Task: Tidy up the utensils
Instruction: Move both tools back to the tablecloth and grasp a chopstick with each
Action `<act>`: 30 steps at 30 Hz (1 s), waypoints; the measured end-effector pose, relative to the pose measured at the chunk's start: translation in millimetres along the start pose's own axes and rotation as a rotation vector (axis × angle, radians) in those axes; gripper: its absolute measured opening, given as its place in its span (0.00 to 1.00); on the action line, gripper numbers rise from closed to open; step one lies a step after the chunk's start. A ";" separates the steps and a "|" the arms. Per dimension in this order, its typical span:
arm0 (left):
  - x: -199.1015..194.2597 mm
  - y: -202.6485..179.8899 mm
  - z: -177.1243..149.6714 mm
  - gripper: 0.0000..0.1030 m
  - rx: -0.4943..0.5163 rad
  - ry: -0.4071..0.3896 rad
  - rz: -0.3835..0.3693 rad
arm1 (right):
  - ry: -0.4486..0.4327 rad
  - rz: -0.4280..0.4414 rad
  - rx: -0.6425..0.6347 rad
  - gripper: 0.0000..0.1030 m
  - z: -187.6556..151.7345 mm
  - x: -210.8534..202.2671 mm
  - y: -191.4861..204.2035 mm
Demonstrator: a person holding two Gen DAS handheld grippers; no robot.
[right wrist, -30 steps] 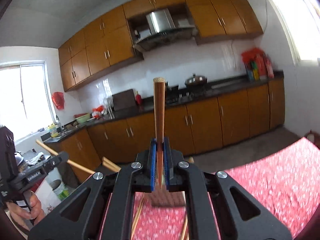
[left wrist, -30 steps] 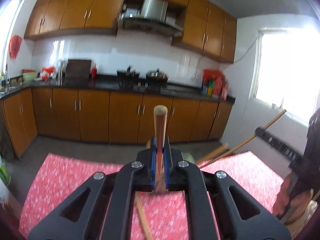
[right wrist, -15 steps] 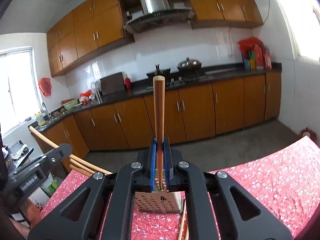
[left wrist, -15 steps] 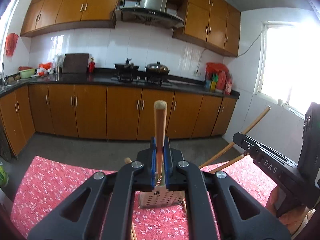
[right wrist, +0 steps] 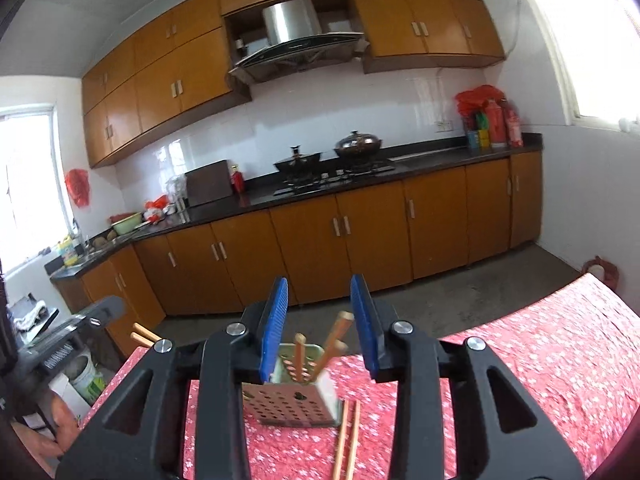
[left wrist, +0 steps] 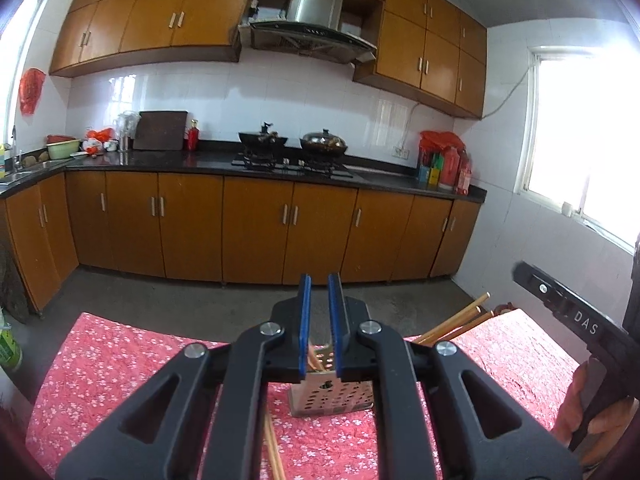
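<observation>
— Chopsticks (right wrist: 320,350), plain brown wood, are standing in the perforated metal holder (right wrist: 290,406) on the red floral worktop (right wrist: 540,360), tips leaning upward. Two more (right wrist: 347,436) are lying flat beside it.

— Grippers?

— Left gripper (left wrist: 319,322) and right gripper (right wrist: 319,326) are both hanging parted, gripping nothing.

Red floral tablecloth (left wrist: 120,364) in fg. Behind: orange-brown base cabinets (left wrist: 256,228) w/ black countertop (left wrist: 168,160), gas hob w/ dark wok (left wrist: 263,139) & lidded pan (left wrist: 323,142) side by side, steel range hood (left wrist: 312,20) above, green bowl (left wrist: 63,149) at far left, window (left wrist: 580,128) on right.
</observation>
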State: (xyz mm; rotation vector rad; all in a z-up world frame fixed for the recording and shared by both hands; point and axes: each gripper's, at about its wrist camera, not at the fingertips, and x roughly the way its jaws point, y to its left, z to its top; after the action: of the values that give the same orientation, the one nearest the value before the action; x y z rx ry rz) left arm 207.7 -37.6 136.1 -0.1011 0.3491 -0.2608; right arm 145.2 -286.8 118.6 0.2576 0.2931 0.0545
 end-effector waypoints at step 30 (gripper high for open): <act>21.3 61.4 -205.8 0.17 -0.109 0.475 0.020 | 0.609 -0.074 -0.038 0.07 -214.6 77.7 -27.9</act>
State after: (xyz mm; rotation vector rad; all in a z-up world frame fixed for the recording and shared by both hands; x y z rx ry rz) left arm 169.2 4.7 -72.1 -0.1427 0.8365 -0.2444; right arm 157.1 -254.6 -108.8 0.1867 0.9055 0.0644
